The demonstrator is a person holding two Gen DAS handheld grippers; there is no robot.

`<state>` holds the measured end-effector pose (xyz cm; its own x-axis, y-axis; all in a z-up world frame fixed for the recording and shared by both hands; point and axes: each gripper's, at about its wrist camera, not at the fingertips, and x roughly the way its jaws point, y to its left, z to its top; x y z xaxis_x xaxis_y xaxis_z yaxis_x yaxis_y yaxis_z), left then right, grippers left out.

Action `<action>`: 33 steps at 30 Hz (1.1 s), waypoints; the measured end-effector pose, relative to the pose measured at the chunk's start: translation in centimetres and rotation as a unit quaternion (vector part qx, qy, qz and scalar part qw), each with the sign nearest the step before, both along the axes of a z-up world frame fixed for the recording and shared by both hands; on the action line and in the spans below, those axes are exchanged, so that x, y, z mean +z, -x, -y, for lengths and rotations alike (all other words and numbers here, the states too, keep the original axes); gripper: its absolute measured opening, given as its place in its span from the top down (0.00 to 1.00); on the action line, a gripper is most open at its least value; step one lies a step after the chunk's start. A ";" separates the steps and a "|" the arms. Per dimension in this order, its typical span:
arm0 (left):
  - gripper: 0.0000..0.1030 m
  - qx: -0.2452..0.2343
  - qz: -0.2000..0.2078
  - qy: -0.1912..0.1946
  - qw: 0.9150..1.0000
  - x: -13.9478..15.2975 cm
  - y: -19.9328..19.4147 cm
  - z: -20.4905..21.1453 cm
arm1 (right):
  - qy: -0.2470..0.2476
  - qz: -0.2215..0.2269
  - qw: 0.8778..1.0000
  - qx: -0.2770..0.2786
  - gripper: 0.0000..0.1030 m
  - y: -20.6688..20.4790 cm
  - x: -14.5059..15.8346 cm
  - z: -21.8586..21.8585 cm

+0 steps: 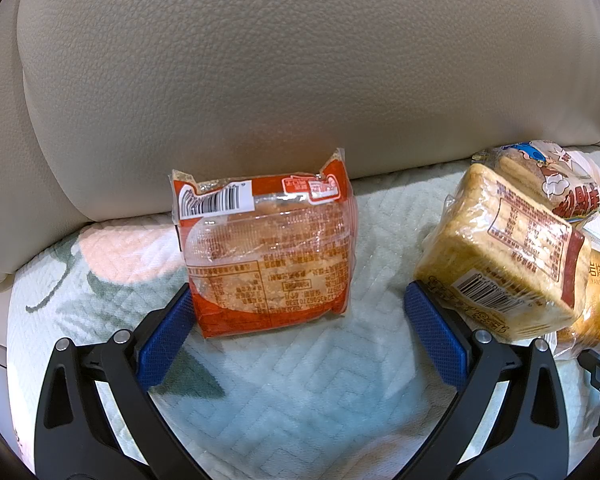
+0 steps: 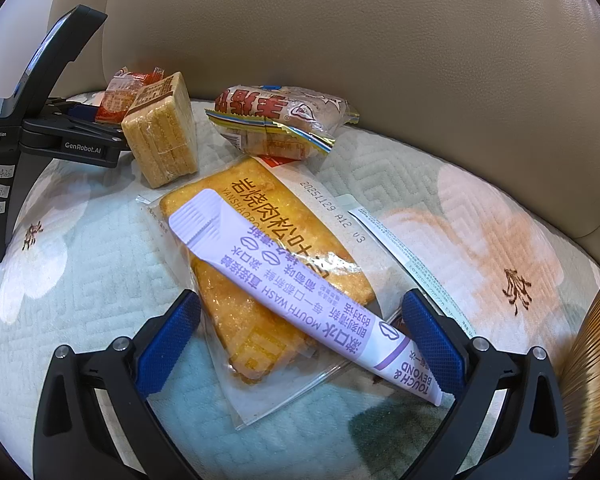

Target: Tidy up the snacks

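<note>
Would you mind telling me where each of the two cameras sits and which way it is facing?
Left wrist view: on the left tongs, facing the sofa backrest and the orange-wrapped snack; its open blue pads show.
Right wrist view: on the right tongs, angled down at the mouthwash sachet lying on the flat bread pack; its own pads and the left tongs' body show.
Shared: the toast block and the quilted cover.
</note>
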<state>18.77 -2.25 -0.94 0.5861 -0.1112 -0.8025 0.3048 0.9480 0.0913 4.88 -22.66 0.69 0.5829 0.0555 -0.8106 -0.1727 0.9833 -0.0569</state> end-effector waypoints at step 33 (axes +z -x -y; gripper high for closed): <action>0.03 0.000 0.001 0.000 1.000 0.0 0.0 0.0 | 0.001 0.000 1.000 0.002 0.05 0.0 0.0 0.0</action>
